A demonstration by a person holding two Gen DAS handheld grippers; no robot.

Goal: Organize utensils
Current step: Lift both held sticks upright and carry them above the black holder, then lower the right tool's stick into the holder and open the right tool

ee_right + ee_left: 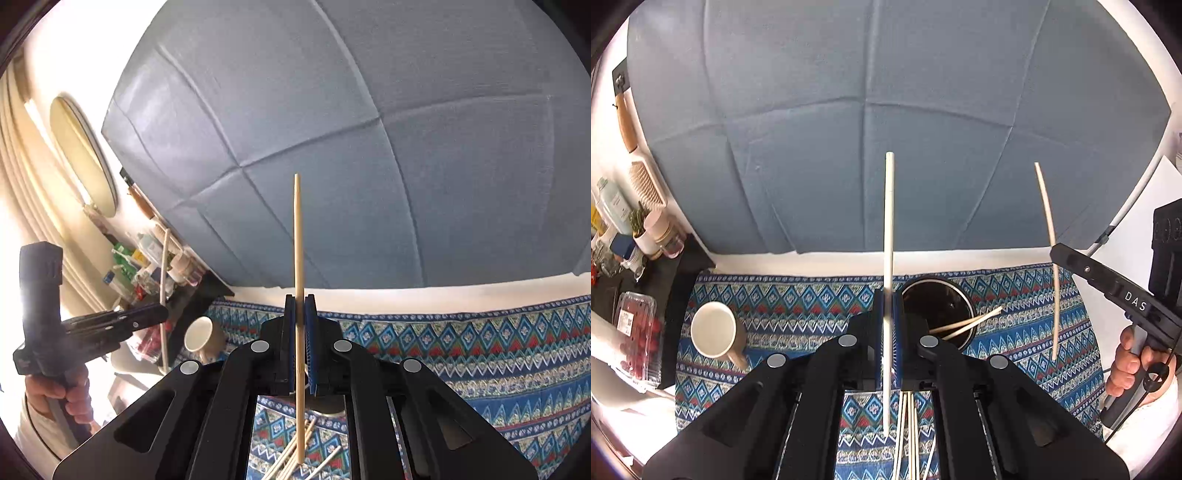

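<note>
Chopstick [889, 236] upright, clamped, second chopstick [298, 258] upright

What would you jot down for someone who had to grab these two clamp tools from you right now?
Left gripper: shut on one white chopstick, held upright above the cloth.
Right gripper: shut on one wooden chopstick, also upright.
Black cup: stands on the patterned cloth, with two chopsticks already leaning inside.
Loose chopsticks: a small pile lies on the cloth below the grippers.
White mug: on its side to the left, empty.
Left to do, probably: put both held sticks into the black cup, then the pile.
</note>
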